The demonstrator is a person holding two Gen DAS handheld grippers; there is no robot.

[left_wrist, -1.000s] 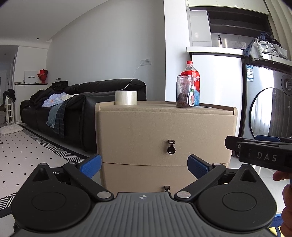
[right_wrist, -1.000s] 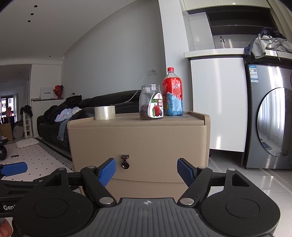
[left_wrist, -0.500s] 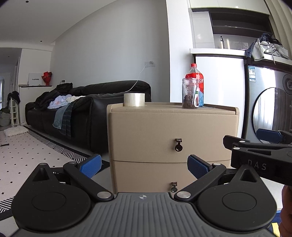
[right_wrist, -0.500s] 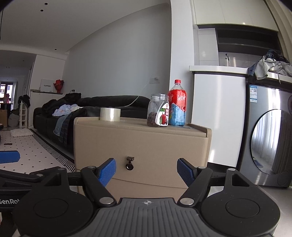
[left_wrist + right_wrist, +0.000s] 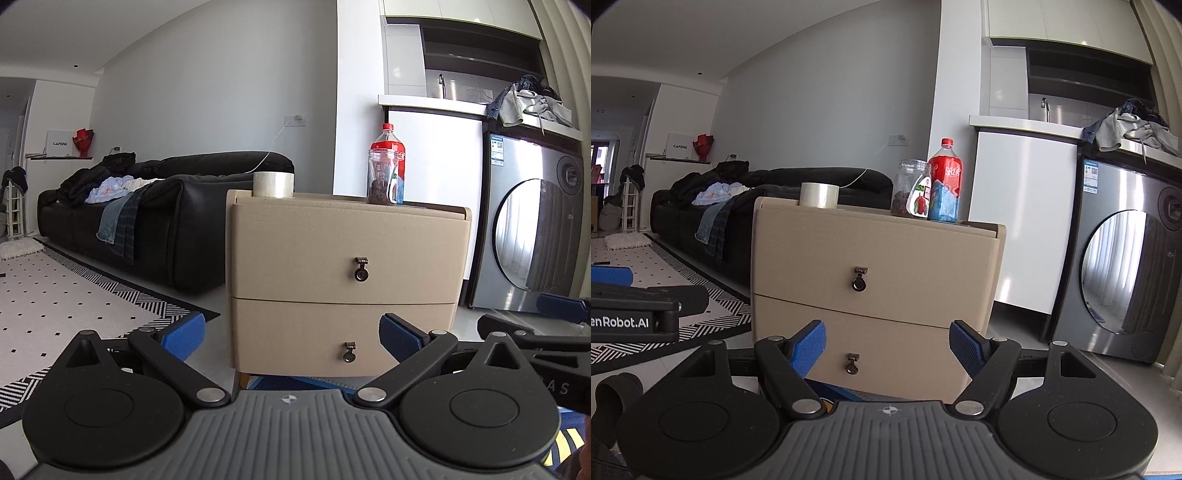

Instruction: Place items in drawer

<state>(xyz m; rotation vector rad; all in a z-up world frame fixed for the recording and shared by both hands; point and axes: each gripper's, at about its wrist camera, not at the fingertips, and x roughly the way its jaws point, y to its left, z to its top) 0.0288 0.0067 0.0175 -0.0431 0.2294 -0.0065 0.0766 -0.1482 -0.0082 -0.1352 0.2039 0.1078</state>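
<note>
A beige two-drawer cabinet stands ahead, both drawers closed, each with a small ring pull: upper, lower. On its top sit a roll of clear tape, a clear jar with dark contents, and a red soda bottle. My left gripper is open and empty, well short of the cabinet. My right gripper is open and empty too, level with the lower drawer.
A black sofa with clothes on it stands left of the cabinet, with a patterned rug in front. A washing machine stands at the right under a counter with piled clothes. Tiled floor lies between.
Both grippers have pulled back and lowered; the cabinet looks smaller and its lower drawer has come fully into view. Both grippers stay open.
</note>
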